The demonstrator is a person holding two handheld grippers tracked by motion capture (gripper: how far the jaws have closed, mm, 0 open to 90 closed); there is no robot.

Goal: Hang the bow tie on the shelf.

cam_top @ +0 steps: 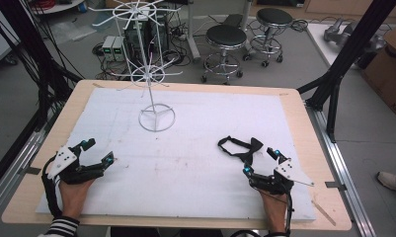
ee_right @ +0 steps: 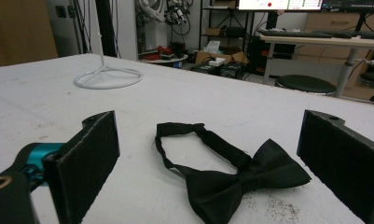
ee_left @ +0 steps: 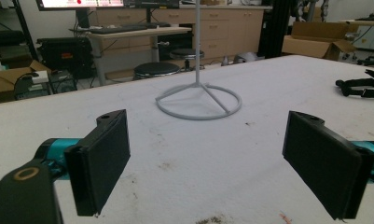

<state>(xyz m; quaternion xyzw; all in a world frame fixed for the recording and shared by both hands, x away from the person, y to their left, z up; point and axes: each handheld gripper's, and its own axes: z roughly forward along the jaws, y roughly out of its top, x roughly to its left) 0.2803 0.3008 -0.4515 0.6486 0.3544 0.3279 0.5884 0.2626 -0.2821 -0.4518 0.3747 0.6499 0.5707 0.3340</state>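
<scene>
From above, the left hand-held gripper [cam_top: 98,151] rests on the white-covered desk [cam_top: 195,163] near its front left, jaws spread wide and holding nothing. The right hand-held gripper [cam_top: 260,160] sits front right, also wide apart, with a black bow tie [cam_top: 241,147] lying flat just ahead of it. A white wire stand [cam_top: 155,89] rises toward the far middle.

Along the left gripper's jaws, the stand's ring base [ee_left: 198,101] lies ahead.

Along the right gripper's jaws, the bow tie [ee_right: 231,175] lies between them, untouched.
</scene>
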